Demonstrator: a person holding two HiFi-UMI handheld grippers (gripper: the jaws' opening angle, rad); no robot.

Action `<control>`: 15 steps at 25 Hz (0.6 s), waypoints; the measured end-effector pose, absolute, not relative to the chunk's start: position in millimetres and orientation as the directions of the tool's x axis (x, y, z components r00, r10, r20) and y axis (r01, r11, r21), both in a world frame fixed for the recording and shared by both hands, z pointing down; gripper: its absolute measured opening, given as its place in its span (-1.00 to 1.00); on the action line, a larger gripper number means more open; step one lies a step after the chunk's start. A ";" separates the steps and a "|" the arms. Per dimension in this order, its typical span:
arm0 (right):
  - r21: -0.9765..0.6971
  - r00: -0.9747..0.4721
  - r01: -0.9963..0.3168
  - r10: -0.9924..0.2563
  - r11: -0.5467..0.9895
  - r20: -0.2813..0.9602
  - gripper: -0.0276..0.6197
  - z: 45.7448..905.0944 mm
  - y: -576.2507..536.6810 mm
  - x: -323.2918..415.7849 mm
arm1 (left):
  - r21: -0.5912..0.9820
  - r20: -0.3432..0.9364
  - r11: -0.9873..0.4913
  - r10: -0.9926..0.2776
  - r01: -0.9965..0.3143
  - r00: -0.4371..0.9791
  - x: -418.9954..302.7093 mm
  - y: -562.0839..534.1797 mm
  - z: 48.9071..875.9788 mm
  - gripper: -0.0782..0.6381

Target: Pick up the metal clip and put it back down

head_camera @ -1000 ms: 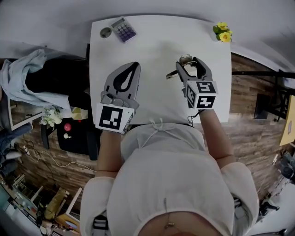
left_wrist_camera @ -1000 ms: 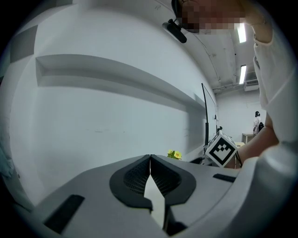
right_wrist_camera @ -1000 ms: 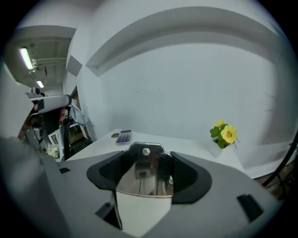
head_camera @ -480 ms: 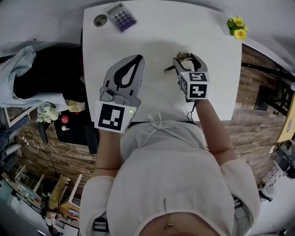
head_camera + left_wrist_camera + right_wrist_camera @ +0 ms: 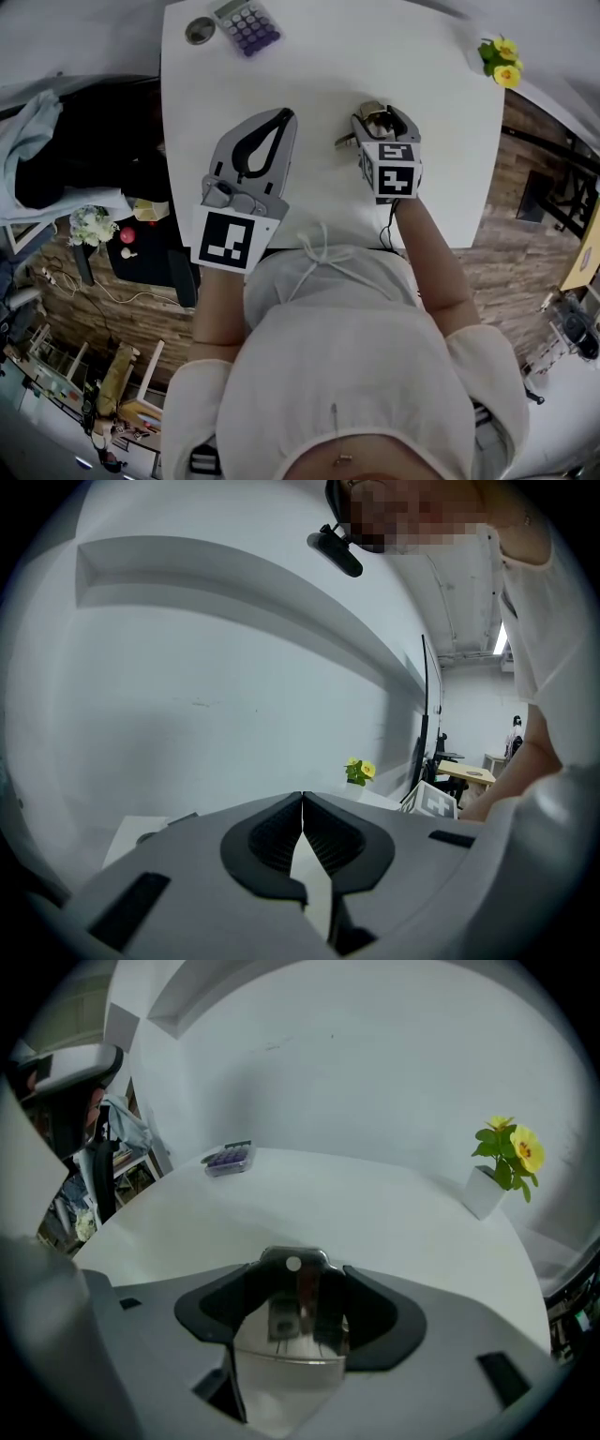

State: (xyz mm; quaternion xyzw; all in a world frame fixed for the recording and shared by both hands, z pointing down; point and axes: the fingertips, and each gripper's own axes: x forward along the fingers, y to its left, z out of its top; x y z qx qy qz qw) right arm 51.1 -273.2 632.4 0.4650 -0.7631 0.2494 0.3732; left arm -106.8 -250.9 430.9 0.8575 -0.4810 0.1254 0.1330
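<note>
over the table (image 5: 309, 75) | right claw (image 5: 380, 113) grips metal clip (image 5: 295, 1290); left claw (image 5: 283, 116) closed

Head camera looks down on table (image 5: 319, 103)

1. A white table (image 5: 309, 56) is standing against a plain white wall (image 5: 375, 1072), filling the upper middle of the head view.
2. Wood-plank flooring (image 5: 525, 253) is running beside and beneath it.
3. A black piece of furniture (image 5: 103, 141) is sitting just left of the table, with a pale cloth (image 5: 33, 117) lying over it.
4. A ceiling light (image 5: 503, 639) is glowing far off, above a wooden desk (image 5: 473, 774).
</note>
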 end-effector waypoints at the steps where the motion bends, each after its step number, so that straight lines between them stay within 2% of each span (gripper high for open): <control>1: -0.034 -0.287 -0.898 -0.525 0.438 0.801 0.03 633.1 -273.9 51.3 | 0.108 0.346 -0.501 -0.791 -0.859 0.505 -106.8 -251.4 432.5 -0.73; 8: -0.028 -0.268 -0.911 -0.536 0.412 0.800 0.04 634.9 -274.6 53.0 | 0.100 0.355 -0.505 -0.787 -0.858 0.504 -103.2 -250.7 433.6 -0.73; 9: -0.029 -0.265 -0.914 -0.540 0.405 0.799 0.06 635.3 -275.1 53.8 | 0.099 0.354 -0.504 -0.788 -0.858 0.504 -102.6 -250.2 432.7 -0.73; 11: -0.042 -0.271 -0.919 -0.550 0.391 0.790 0.22 634.1 -277.1 55.0 | 0.095 0.350 -0.504 -0.790 -0.858 0.503 -101.4 -248.7 430.4 -0.73; 15: -0.065 -0.309 -0.916 -0.593 0.396 0.743 0.27 615.7 -282.0 53.6 | 0.086 0.343 -0.502 -0.796 -0.861 0.498 -101.2 -244.0 424.1 -0.73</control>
